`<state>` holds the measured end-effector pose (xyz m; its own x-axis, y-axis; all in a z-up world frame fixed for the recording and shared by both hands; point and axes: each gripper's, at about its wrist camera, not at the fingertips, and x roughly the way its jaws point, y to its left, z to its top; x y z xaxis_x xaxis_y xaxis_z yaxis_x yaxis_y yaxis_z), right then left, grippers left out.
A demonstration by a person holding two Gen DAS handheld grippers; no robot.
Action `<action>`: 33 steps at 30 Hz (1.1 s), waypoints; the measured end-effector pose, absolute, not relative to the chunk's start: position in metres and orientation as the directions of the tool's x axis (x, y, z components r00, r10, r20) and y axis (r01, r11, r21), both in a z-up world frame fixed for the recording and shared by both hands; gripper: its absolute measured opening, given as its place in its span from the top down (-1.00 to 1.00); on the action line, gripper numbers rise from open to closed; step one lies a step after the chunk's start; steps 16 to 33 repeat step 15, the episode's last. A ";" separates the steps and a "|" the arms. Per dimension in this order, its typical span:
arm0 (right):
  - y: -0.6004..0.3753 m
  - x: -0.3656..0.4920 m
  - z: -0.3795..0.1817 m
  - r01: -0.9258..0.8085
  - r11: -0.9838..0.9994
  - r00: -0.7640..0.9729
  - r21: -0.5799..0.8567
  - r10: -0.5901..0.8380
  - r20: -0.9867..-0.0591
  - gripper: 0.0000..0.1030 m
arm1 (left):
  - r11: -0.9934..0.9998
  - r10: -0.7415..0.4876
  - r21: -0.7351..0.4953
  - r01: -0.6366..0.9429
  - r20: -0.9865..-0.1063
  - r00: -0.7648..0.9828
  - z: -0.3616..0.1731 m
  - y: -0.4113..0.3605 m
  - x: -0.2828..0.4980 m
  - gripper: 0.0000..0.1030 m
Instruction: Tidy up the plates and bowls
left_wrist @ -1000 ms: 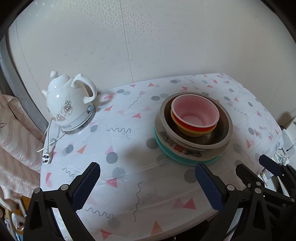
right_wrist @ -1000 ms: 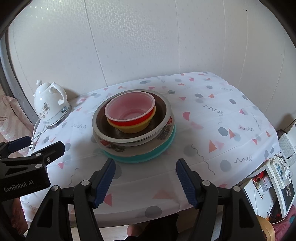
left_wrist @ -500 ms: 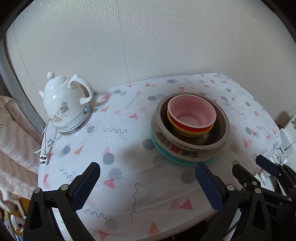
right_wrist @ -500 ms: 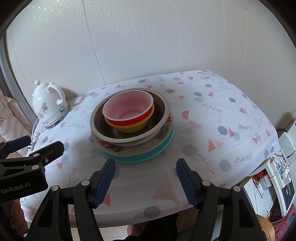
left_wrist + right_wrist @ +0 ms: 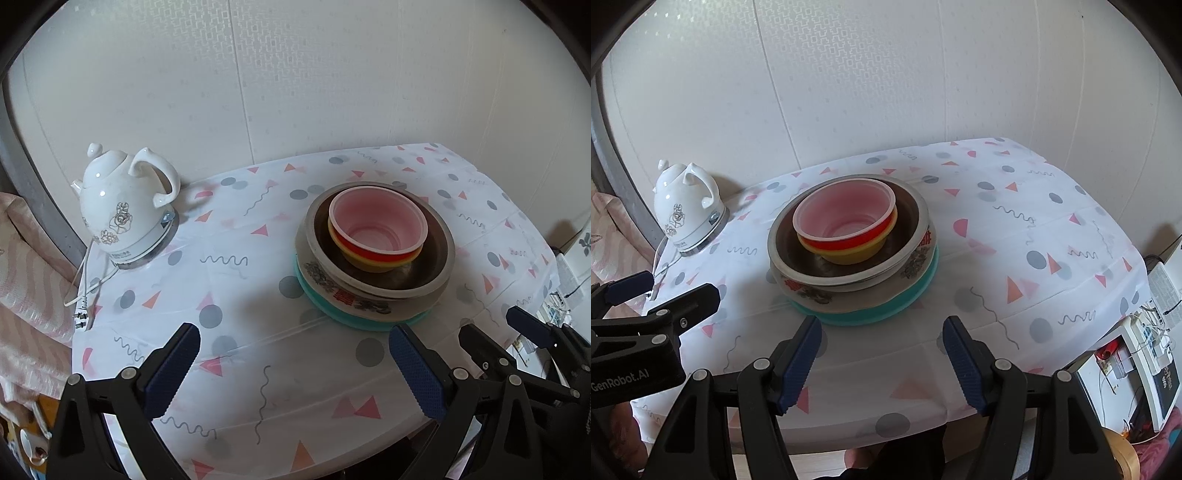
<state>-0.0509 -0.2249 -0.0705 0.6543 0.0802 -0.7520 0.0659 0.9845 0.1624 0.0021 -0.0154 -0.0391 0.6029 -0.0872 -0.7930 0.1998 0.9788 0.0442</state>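
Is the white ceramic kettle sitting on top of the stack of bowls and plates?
No, the white ceramic kettle stands on the patterned tablecloth, apart from the stack of bowls and plates.

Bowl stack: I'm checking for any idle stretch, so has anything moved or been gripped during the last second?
Nothing visibly changed. The bowl stack sits untouched on the table, the kettle stays put, and the left gripper and right gripper remain open and empty before it.

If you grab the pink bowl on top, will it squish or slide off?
The pink bowl looks like thin, see-through plastic, so it is probably light and may flex if squeezed. It sits nested in the red bowl, so it likely won't slide, though the two might lift together.
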 end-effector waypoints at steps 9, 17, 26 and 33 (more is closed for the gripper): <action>-0.229 -0.046 -0.073 0.074 0.984 0.647 0.162 0.077 -0.759 -0.35 | 0.978 -0.095 0.036 0.208 -0.807 0.583 -0.045 -0.019 0.008 -1.00; -0.231 -0.042 -0.075 0.079 0.983 0.644 0.165 0.076 -0.761 -0.35 | 0.976 -0.096 0.038 0.213 -0.808 0.582 -0.047 -0.023 0.011 -0.99; -0.231 -0.042 -0.075 0.079 0.983 0.644 0.165 0.076 -0.761 -0.35 | 0.976 -0.096 0.038 0.213 -0.808 0.582 -0.047 -0.023 0.011 -0.99; -0.231 -0.042 -0.075 0.079 0.983 0.644 0.165 0.076 -0.761 -0.35 | 0.976 -0.096 0.038 0.213 -0.808 0.582 -0.047 -0.023 0.011 -0.99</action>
